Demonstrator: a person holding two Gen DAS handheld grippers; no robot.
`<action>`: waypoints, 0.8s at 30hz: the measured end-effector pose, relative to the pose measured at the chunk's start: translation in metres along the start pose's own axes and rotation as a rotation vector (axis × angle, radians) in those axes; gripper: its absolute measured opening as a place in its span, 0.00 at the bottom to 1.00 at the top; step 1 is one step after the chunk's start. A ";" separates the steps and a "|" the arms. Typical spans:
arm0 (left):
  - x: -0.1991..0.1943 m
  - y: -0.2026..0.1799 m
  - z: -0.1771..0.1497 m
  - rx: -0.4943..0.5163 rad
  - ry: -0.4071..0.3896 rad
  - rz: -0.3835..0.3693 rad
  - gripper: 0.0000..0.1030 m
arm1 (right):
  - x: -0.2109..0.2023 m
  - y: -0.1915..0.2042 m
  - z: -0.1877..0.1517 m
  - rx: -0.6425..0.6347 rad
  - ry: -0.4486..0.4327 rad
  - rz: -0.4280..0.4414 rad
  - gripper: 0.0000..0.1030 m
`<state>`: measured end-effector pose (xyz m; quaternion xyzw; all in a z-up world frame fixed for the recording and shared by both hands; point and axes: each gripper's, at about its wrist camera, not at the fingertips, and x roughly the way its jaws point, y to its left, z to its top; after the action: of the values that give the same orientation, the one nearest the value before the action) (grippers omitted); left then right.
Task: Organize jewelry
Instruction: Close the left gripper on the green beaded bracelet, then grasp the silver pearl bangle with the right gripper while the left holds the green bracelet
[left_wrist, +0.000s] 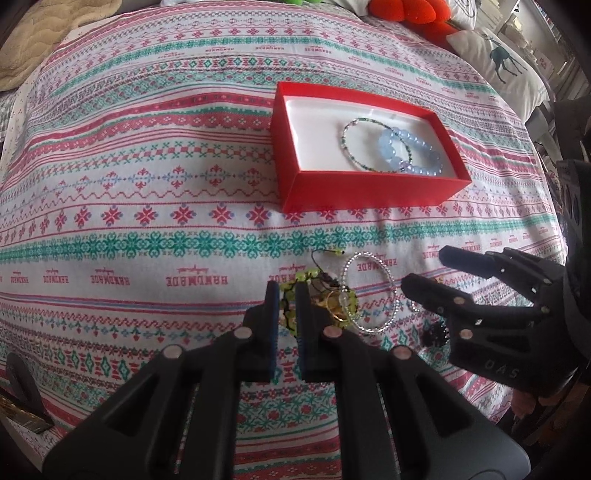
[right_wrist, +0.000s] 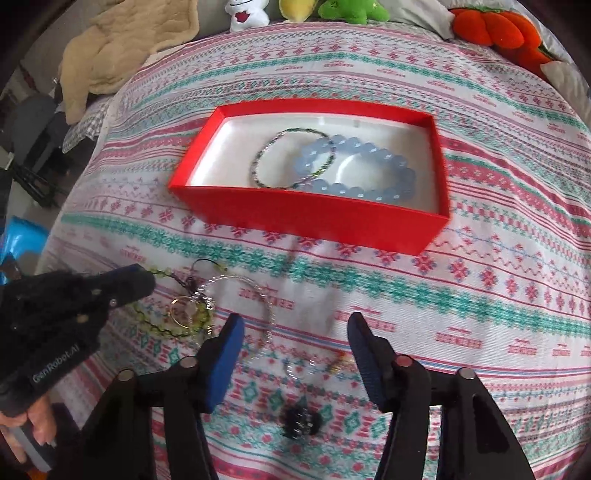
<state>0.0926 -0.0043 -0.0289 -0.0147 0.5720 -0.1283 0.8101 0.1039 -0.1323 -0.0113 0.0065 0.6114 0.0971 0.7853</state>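
A red box (left_wrist: 365, 192) (right_wrist: 314, 221) on the patterned bedspread holds a blue bead bracelet (left_wrist: 410, 149) (right_wrist: 369, 166) and a thin green bead bracelet (left_wrist: 351, 147) (right_wrist: 291, 158). In front of it lies a pile: a green bead bracelet (left_wrist: 291, 291) (right_wrist: 173, 325), a gold ring (left_wrist: 332, 310) (right_wrist: 181, 314), a silver bangle (left_wrist: 373, 291) (right_wrist: 255, 314) and a black piece (left_wrist: 436, 332) (right_wrist: 301, 421). My left gripper (left_wrist: 287, 295) (right_wrist: 147, 275) is nearly shut around the green bracelet's edge. My right gripper (right_wrist: 295, 328) (left_wrist: 424, 269) is open above the silver bangle.
The bedspread (left_wrist: 147, 184) covers the whole surface. A beige blanket (right_wrist: 122, 48) lies at the far left, plush toys (right_wrist: 495, 26) at the far edge, and a deer-print pillow (left_wrist: 506, 70) at the far right. A small silver chain with a gold clasp (right_wrist: 314, 365) lies near the black piece.
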 end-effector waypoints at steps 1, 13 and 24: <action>0.002 0.000 0.000 -0.003 0.003 0.002 0.09 | 0.004 0.003 0.001 -0.002 0.007 0.002 0.48; 0.008 0.001 -0.004 -0.031 0.015 -0.005 0.09 | 0.031 0.024 0.003 -0.057 0.031 -0.053 0.05; -0.027 0.004 -0.012 -0.024 -0.048 -0.062 0.09 | -0.013 0.020 -0.012 -0.046 -0.043 -0.015 0.04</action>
<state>0.0738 0.0072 -0.0091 -0.0451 0.5530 -0.1462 0.8190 0.0864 -0.1161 0.0006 -0.0141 0.5921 0.1051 0.7988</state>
